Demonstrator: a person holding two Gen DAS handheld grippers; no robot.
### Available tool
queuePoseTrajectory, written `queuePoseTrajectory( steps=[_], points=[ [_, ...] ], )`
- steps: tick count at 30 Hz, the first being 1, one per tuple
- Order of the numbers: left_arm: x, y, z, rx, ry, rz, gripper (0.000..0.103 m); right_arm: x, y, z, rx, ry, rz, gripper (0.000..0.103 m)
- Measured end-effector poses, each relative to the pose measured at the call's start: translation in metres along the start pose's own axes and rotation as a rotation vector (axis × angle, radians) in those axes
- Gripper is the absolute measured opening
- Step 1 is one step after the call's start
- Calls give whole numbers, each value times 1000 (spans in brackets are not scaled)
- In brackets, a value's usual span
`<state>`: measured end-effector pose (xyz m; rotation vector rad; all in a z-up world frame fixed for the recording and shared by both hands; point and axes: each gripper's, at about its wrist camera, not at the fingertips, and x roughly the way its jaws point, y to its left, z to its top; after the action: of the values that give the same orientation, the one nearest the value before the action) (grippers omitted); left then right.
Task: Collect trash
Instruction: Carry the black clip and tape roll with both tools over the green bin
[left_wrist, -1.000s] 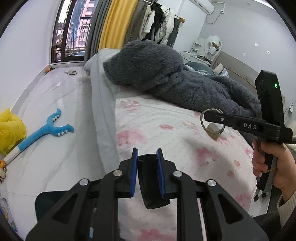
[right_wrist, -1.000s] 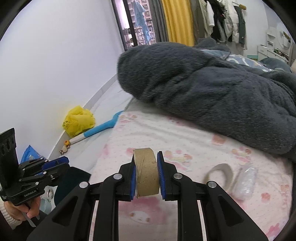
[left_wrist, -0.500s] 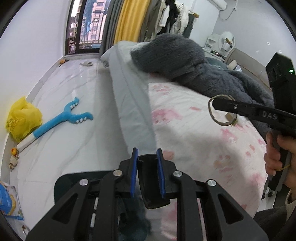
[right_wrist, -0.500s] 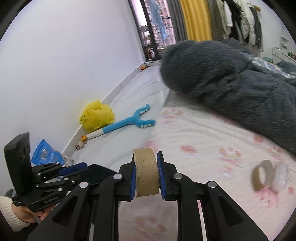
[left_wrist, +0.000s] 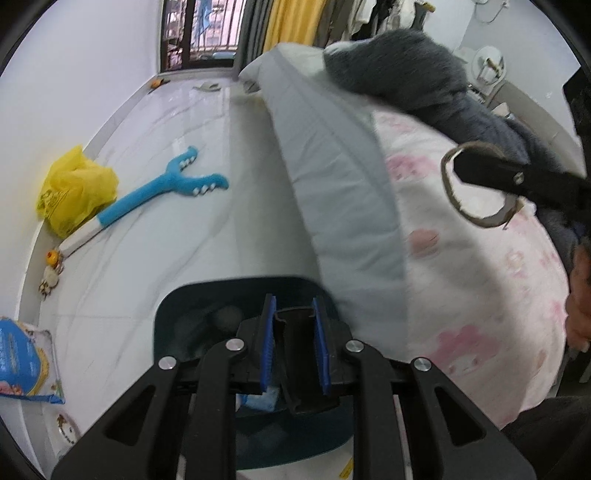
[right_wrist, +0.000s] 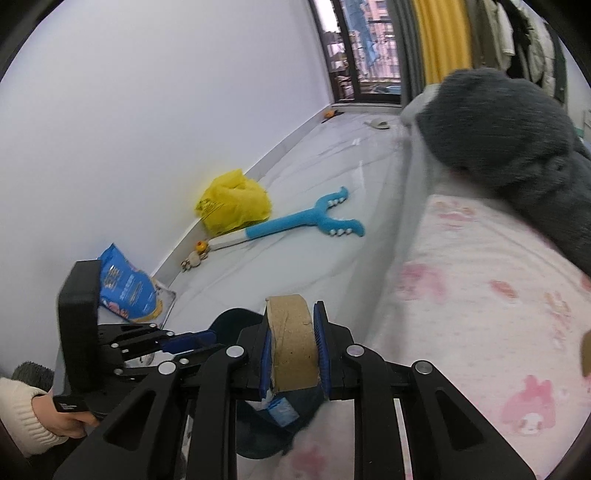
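My left gripper (left_wrist: 292, 306) is shut on a black plastic piece (left_wrist: 297, 354) and hangs tilted down over a dark teal bin (left_wrist: 236, 282) on the floor beside the bed. My right gripper (right_wrist: 291, 310) is shut on a brown cardboard tape ring (right_wrist: 291, 350), above the same bin (right_wrist: 236, 317) at the bed's edge. In the left wrist view the ring (left_wrist: 448, 181) and a right finger (left_wrist: 517, 181) hover over the pink sheet at right. The left gripper (right_wrist: 207, 338) shows low on the left in the right wrist view. A blue-white packet (right_wrist: 280, 410) lies in the bin.
The bed (left_wrist: 461, 258) with pink printed sheet and grey fluffy blanket (right_wrist: 509, 140) fills the right. On the floor by the wall lie a yellow bag (left_wrist: 74, 192), a blue forked toy (left_wrist: 166, 184) and a blue snack bag (right_wrist: 125, 284). A cardboard scrap (right_wrist: 585, 354) lies on the bed.
Both grippers have swung from over the bed toward the floor side and dipped, so the teal bin now sits under them. Each still grips its item.
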<state>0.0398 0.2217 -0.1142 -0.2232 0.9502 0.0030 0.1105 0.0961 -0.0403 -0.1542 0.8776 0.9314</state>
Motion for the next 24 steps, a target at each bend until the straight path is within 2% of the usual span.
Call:
queuePoseTrajectory(
  steps=[8,18,23,24],
  points=[
    [12,30,-17,-34,80,27,21,31,31,-1,-31,51,24,20],
    [33,53,-38,-66,232,54,22,61,52,-4,-51,116,38,20],
    [36,63,-46,-85,271,53,45,76,57,-5,-51,146,36,20],
    [36,66,-47,-88,274,53,47,79,58,-5,-51,154,36,20]
  ],
)
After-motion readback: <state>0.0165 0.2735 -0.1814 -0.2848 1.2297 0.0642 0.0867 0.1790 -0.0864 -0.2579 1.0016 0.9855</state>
